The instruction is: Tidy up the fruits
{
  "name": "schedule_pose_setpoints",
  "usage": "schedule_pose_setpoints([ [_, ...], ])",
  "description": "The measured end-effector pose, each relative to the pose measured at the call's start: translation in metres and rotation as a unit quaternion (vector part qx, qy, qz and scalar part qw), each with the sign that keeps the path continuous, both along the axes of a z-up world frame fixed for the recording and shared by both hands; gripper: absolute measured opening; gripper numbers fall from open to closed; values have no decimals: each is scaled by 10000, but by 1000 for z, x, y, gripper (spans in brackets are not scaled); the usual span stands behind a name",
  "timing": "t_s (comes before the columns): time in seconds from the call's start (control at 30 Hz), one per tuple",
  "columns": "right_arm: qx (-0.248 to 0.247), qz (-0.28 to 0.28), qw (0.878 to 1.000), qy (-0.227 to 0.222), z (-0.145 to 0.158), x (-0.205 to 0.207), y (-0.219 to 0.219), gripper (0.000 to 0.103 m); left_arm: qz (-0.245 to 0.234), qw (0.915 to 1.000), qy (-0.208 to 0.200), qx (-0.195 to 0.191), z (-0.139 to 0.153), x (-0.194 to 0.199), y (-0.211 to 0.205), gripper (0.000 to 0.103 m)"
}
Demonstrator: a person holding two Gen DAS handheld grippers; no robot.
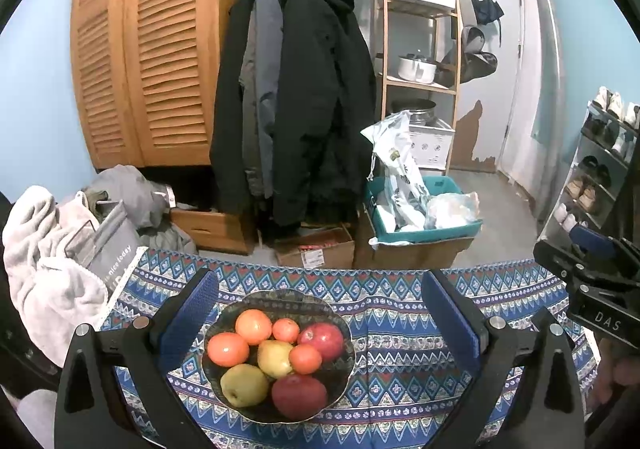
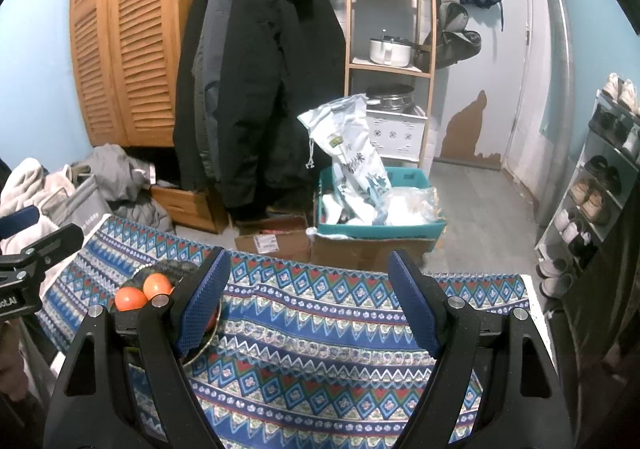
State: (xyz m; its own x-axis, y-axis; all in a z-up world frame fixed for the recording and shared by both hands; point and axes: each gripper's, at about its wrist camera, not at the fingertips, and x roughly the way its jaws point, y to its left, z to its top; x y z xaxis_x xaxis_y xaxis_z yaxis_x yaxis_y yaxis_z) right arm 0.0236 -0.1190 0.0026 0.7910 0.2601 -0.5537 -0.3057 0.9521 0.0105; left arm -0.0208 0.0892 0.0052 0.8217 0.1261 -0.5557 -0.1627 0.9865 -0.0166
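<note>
A dark bowl [image 1: 280, 299] stands on the patterned blue tablecloth [image 1: 400, 349]. It holds several fruits: oranges [image 1: 228, 349], two red apples [image 1: 321, 341], a lemon [image 1: 275, 359] and a yellow-green pear [image 1: 244, 385]. My left gripper [image 1: 319, 315] is open and empty, its blue pads [image 1: 188, 317] spread on both sides of the bowl, above it. My right gripper [image 2: 308, 301] is open and empty over bare cloth [image 2: 320, 329], to the right of the bowl [image 2: 160, 273]. Its left finger hides most of the bowl; two oranges [image 2: 156, 285] show.
The table's far edge [image 1: 320, 269] drops to a floor with cardboard boxes [image 1: 316, 247], a teal bin [image 1: 424, 235] and hanging coats [image 1: 296, 101]. Towels [image 1: 48, 257] lie at the left. A shoe rack [image 2: 600, 185] stands at the right.
</note>
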Motion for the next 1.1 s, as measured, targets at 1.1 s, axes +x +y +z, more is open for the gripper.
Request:
schedule_pose_setpoints([
  [1.1, -11, 2, 10000, -9, 1, -1, -1, 80, 61, 10000, 12, 44, 3, -1, -1, 102],
])
